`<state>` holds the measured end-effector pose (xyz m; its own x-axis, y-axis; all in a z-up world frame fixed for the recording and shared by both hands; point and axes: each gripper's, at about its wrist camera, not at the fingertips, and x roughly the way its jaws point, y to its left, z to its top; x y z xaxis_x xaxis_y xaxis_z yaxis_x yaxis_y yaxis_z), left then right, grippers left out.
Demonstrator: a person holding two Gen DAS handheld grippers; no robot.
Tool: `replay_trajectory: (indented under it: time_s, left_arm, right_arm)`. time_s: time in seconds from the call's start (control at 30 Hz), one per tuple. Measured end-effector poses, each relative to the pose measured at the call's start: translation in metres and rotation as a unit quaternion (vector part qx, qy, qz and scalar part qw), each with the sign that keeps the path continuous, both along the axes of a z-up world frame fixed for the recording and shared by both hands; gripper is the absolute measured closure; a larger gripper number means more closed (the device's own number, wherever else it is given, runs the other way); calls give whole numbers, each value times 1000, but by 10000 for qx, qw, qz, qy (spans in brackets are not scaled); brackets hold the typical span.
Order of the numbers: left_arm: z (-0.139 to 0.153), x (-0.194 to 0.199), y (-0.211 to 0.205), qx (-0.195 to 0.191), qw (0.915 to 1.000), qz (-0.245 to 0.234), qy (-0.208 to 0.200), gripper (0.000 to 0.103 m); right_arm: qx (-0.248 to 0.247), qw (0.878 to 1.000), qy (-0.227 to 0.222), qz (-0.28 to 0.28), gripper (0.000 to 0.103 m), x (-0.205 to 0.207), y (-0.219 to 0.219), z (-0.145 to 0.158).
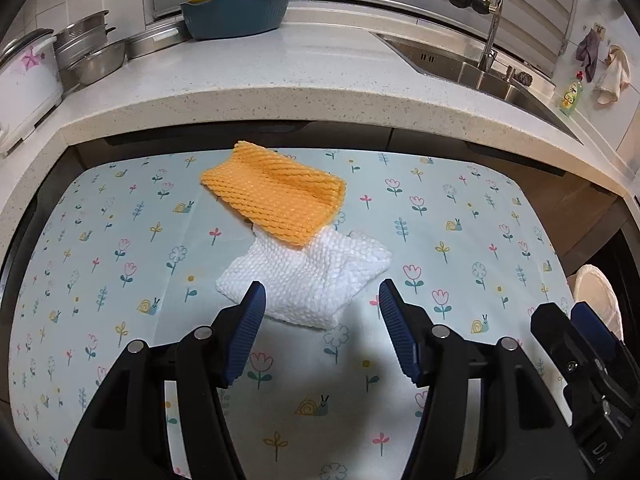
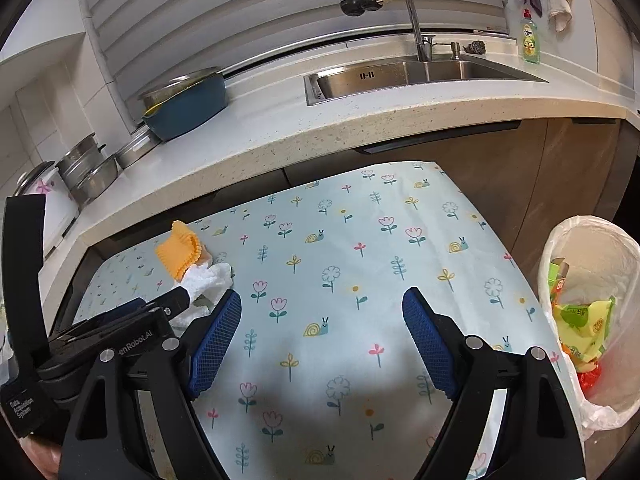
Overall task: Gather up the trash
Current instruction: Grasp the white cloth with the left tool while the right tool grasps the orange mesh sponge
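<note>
An orange foam net sleeve [image 1: 276,196] lies on the floral tablecloth [image 1: 120,240], overlapping a white foam net sleeve [image 1: 308,280] in front of it. My left gripper [image 1: 322,292] is open, its fingertips either side of the white sleeve's near edge. In the right wrist view the orange sleeve [image 2: 180,254] and white sleeve [image 2: 208,280] lie at the left, with the left gripper's fingers [image 2: 172,300] at them. My right gripper [image 2: 322,300] is open and empty over the cloth. A bin lined with a white bag [image 2: 624,264] stands at the right and holds wrappers.
A speckled counter [image 1: 280,92] runs behind the table, with a sink [image 2: 420,72], tap, blue basin [image 1: 236,12], metal bowls [image 1: 92,56] and a white pot [image 1: 28,80]. A green soap bottle [image 2: 530,38] stands by the sink. The right gripper shows at the left wrist view's right edge [image 1: 580,340].
</note>
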<state>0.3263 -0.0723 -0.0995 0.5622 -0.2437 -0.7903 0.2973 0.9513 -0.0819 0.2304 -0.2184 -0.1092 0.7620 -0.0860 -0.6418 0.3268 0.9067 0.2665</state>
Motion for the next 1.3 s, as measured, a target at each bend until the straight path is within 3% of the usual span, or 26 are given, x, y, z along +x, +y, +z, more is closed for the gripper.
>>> replay_trajectory:
  time_s: [0.07, 0.1, 0.13, 0.23, 0.3, 0.83, 1.03, 1.3]
  left_arm:
    - [-7, 4, -2, 14, 10000, -13, 58, 48]
    - [-10, 5, -3, 5, 10000, -18, 97, 53]
    - [-13, 7, -2, -24, 9999, -34, 138, 67]
    - [-18, 9, 4, -179, 9993, -38, 333, 95]
    - [-16, 6, 9, -244, 9992, 8, 329, 98]
    - [9, -50, 110, -561, 9942, 851, 352, 100]
    - [14, -46, 157, -561, 9895, 1305, 285, 100]
    - [16, -10, 195, -369, 9842, 1729, 70, 100]
  right_arm:
    - [2, 10000, 19, 26, 23, 6, 2, -3]
    - [9, 10000, 28, 38, 23, 9, 2, -4]
    - [9, 10000, 40, 49, 23, 11, 3, -5]
    - [12, 9999, 66, 77, 23, 15, 6, -8]
    - [16, 9999, 81, 110, 23, 17, 9, -9]
    - [103, 9973, -39, 731, 23, 25, 72, 8]
    - [275, 9937, 12, 1088, 23, 45, 107, 4]
    - [283, 9885, 220, 1467, 26, 90, 151, -12]
